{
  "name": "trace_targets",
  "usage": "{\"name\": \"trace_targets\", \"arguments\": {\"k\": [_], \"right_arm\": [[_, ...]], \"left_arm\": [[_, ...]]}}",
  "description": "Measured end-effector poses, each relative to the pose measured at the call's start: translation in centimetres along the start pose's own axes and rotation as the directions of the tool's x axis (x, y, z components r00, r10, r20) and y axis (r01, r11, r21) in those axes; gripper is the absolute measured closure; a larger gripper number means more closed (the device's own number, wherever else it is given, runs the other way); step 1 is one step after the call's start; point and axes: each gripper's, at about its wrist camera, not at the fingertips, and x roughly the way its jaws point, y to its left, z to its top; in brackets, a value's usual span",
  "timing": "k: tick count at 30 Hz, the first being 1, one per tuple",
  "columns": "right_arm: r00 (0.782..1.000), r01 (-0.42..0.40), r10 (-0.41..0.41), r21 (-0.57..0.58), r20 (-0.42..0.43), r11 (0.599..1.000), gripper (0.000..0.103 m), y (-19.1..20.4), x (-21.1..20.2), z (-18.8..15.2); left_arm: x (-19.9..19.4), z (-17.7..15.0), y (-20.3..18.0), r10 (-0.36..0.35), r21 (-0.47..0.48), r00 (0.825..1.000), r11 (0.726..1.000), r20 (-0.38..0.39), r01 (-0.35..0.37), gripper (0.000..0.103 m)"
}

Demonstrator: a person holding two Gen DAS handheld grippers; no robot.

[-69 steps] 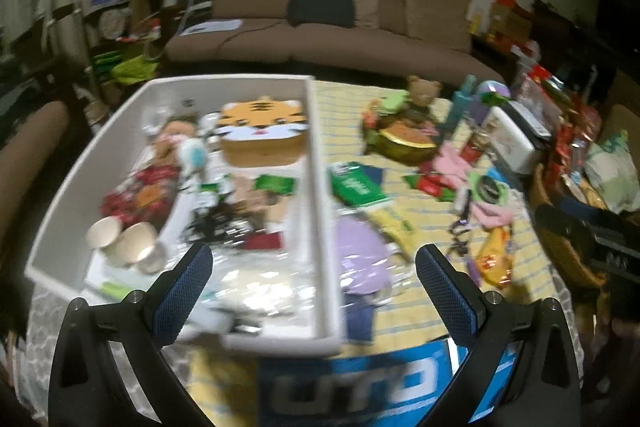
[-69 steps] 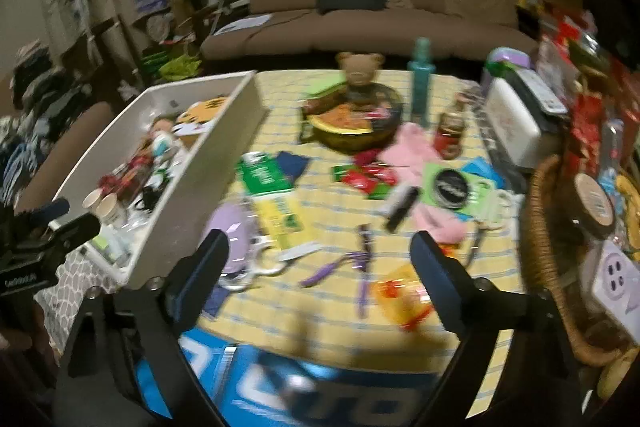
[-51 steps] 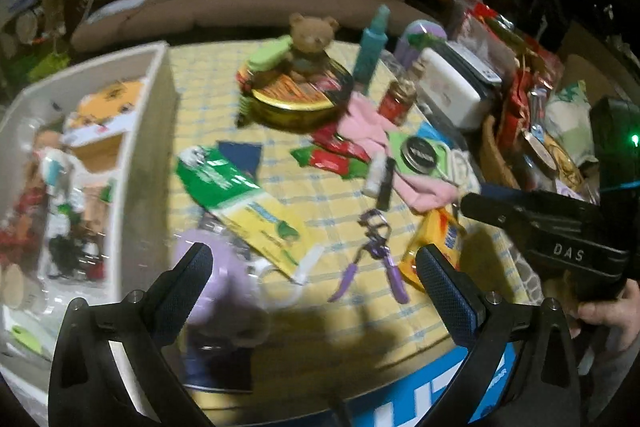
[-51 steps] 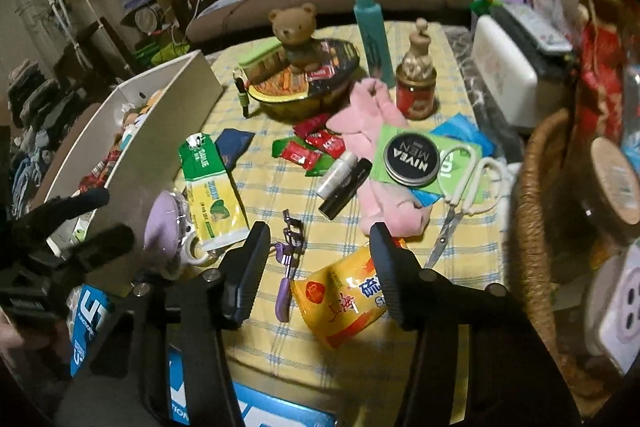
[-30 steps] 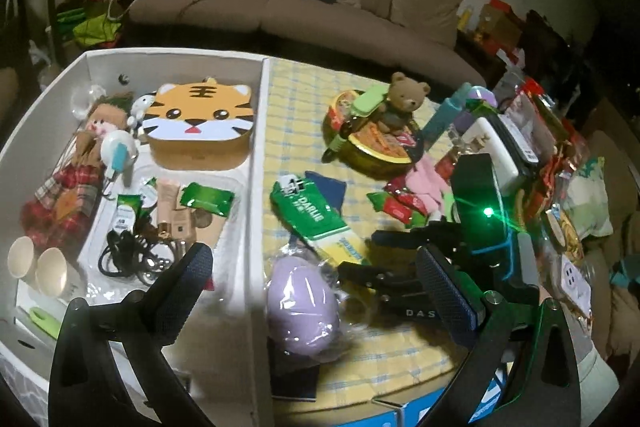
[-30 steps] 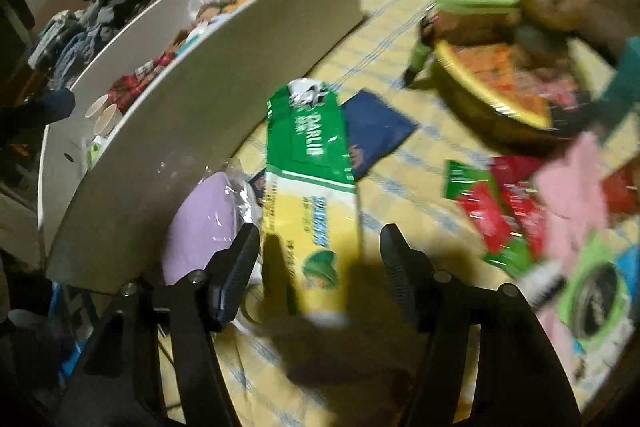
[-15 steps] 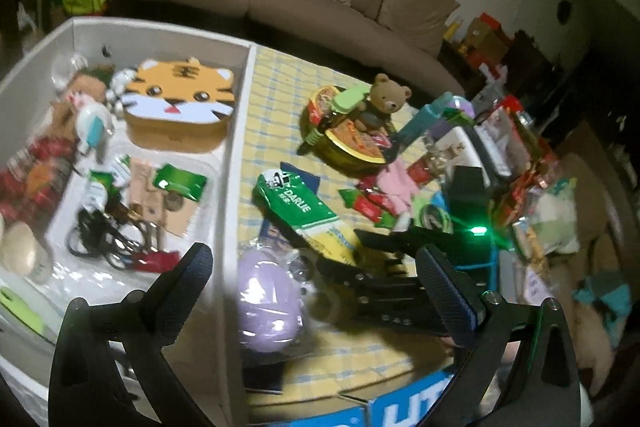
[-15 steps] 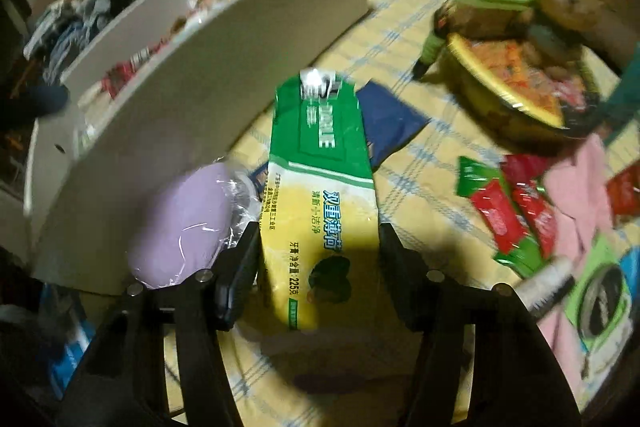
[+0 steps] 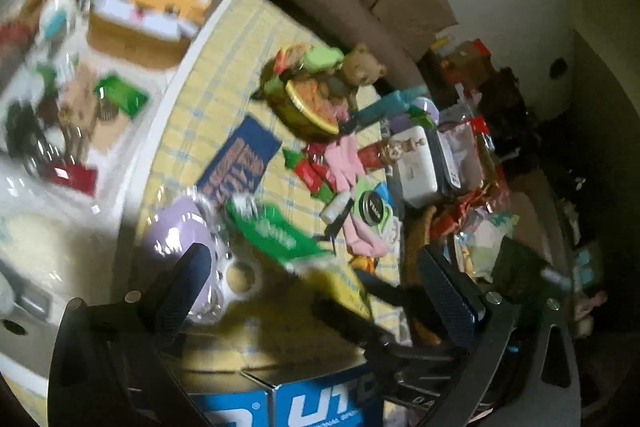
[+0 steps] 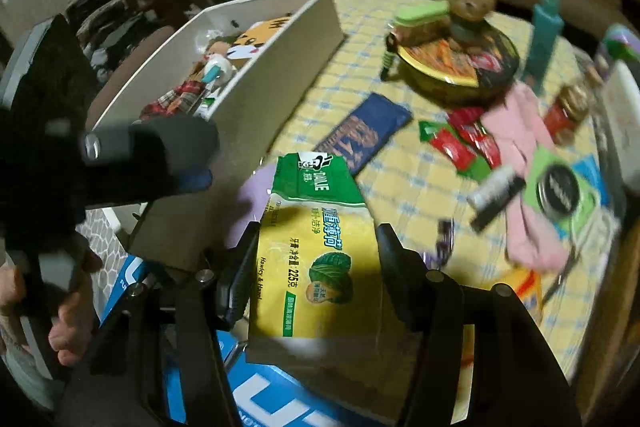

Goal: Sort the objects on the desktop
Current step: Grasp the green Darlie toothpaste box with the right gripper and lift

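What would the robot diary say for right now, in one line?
step: lifting item | right gripper: shut on toothpaste box | left gripper: open, empty | white tray: beside

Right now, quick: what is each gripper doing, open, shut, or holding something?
Left gripper: open, nothing between its fingers.
Right gripper: closed on the green and yellow toothpaste box, lifted off the table.

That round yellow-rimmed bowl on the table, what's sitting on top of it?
A brown teddy bear and a green case rest atop the bowl. Its printed lid hides the contents.
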Motion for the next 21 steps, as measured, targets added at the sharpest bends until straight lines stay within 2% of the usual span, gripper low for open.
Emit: {"name": "trace_targets", "arguments": {"k": [2,5,9,13,15,16,18,19,21], "right_arm": [[1.000,-0.001,0.001,0.041,0.002,0.999,0.049,-0.6,0.1,-0.8],[0.999,-0.034,0.032,0.136,0.013,0.990,0.049,-2.1,-0.1,-2.0],[0.997,-0.072,0.063,0.199,0.051,0.977,0.049,-3.1,-0.6,-3.2],[0.995,-0.086,0.076,0.195,0.058,0.977,0.049,-2.9,-0.7,-3.6],[0.997,-0.074,0.067,0.169,0.050,0.983,0.049,-2.4,-0.6,-4.0],[0.997,-0.064,0.057,0.152,0.045,0.986,0.049,-2.1,-0.5,-4.2],[0.999,-0.015,0.010,0.120,0.045,0.993,0.049,-1.6,-0.7,-4.4],[0.999,0.009,-0.015,0.098,0.052,0.995,0.049,-1.3,-1.0,-4.5],[0.997,0.035,-0.040,0.074,0.070,0.997,0.050,-0.9,-1.7,-4.5]], "left_arm": [[-0.9,0.1,-0.9,-0.004,0.049,1.000,0.999,0.004,0.003,0.000],[-1.0,-0.3,-1.4,-0.065,0.053,0.998,0.996,-0.025,0.066,0.000],[3.0,-1.9,0.5,-0.155,-0.098,0.976,0.985,-0.152,0.141,0.010],[6.1,-3.1,1.6,-0.192,-0.189,0.962,0.970,-0.195,0.156,0.012],[7.1,-3.1,1.8,-0.222,-0.209,0.957,0.961,-0.186,0.182,0.027],[7.5,-3.2,1.8,-0.224,-0.211,0.956,0.960,-0.190,0.183,0.043],[7.9,-3.2,2.2,-0.235,-0.223,0.951,0.956,-0.199,0.190,0.091],[8.2,-3.3,2.3,-0.245,-0.232,0.947,0.953,-0.208,0.195,0.096],[8.4,-3.4,2.0,-0.271,-0.234,0.939,0.947,-0.212,0.220,0.095]]}}
